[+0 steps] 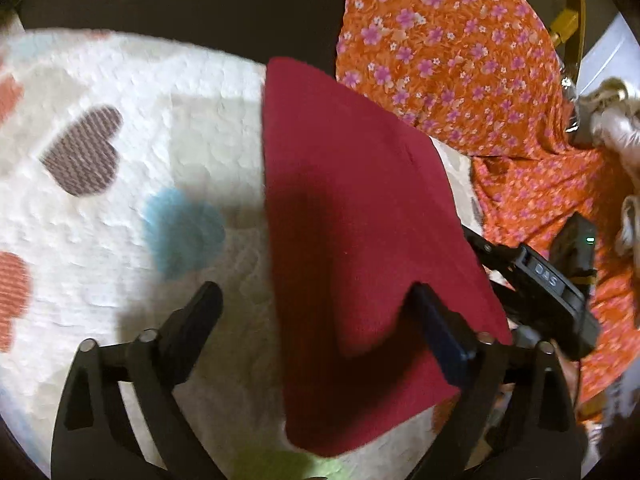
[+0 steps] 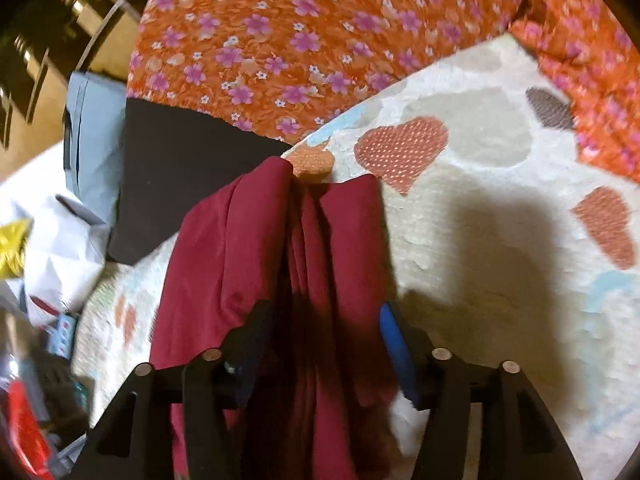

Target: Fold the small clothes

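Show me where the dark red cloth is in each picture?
Left wrist view: the dark red cloth runs down the middle, draped over the right-hand finger of the open jaws.
Right wrist view: the dark red cloth is bunched in folds at lower centre, between the open jaws.
Shared landmark: the white heart-patterned blanket beneath it, beside the orange flowered fabric.

The left claw (image 1: 316, 300) stands wide open above a white fleece blanket with coloured hearts (image 1: 120, 200). A dark red folded cloth (image 1: 352, 220) drapes over its right finger (image 1: 436, 328). An orange flowered fabric (image 1: 460, 60) lies beyond, and the other black claw (image 1: 532, 276) is just beside the cloth.
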`<state>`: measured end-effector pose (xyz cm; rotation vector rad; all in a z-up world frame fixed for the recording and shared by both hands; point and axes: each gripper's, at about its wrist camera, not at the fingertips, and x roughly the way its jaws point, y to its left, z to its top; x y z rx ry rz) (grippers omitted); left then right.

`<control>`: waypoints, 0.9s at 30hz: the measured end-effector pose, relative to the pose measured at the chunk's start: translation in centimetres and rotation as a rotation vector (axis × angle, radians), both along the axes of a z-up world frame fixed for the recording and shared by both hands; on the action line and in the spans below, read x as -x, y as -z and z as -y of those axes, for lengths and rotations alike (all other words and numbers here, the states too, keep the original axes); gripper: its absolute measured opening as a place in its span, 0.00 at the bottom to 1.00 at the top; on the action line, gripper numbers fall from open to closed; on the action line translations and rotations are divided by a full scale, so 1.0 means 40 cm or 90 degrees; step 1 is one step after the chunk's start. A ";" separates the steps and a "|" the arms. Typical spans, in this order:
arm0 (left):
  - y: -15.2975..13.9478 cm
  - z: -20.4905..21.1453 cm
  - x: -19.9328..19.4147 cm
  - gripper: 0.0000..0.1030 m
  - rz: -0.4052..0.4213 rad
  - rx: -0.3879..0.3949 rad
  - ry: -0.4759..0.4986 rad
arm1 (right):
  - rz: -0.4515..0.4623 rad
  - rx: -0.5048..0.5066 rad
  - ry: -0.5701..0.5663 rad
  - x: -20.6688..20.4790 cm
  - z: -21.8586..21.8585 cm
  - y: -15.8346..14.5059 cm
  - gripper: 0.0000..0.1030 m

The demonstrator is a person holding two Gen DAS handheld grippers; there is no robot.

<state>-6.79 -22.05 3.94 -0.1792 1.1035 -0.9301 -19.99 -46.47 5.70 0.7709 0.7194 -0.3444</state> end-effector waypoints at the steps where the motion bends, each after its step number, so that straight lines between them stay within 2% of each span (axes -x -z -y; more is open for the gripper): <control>1: 0.011 0.007 -0.003 0.99 -0.010 0.005 0.009 | 0.007 -0.011 0.002 -0.007 0.009 0.012 0.62; 4: 0.011 0.025 0.011 0.99 0.029 0.005 0.026 | 0.024 -0.075 -0.011 -0.031 0.030 0.058 0.68; 6: 0.010 0.035 0.020 0.99 0.041 0.003 0.046 | 0.037 -0.070 -0.020 -0.040 0.029 0.055 0.70; 7: 0.008 0.040 0.028 0.90 0.046 0.008 0.063 | 0.027 -0.055 -0.033 -0.047 0.021 0.050 0.68; 9: -0.008 0.044 0.054 0.79 0.078 -0.009 0.078 | 0.015 -0.020 -0.050 -0.053 -0.001 0.032 0.47; 10: -0.014 0.041 0.060 0.73 0.085 -0.011 0.079 | 0.016 -0.011 -0.052 -0.049 -0.011 0.018 0.42; 12: -0.034 0.016 0.071 0.67 0.084 -0.011 0.073 | 0.012 0.009 -0.055 -0.037 -0.030 -0.012 0.28; 14: -0.059 -0.038 0.093 0.67 0.056 -0.005 0.061 | 0.022 0.003 -0.067 -0.019 -0.048 -0.042 0.27; 19: -0.113 -0.157 0.218 0.67 0.079 -0.062 0.049 | 0.014 0.006 -0.151 0.047 -0.175 -0.094 0.26; 22: -0.070 -0.210 0.285 0.67 0.090 -0.109 0.047 | -0.010 0.000 -0.170 0.090 -0.241 -0.068 0.27; 24: -0.042 -0.221 0.313 0.67 0.103 -0.145 0.040 | -0.046 0.002 -0.171 0.107 -0.268 -0.032 0.31; 25: -0.041 -0.226 0.322 0.67 0.110 -0.147 0.036 | -0.072 0.016 -0.160 0.114 -0.273 -0.021 0.32; 27: -0.057 -0.232 0.336 0.67 0.132 -0.146 0.027 | -0.076 0.031 -0.134 0.140 -0.272 -0.041 0.33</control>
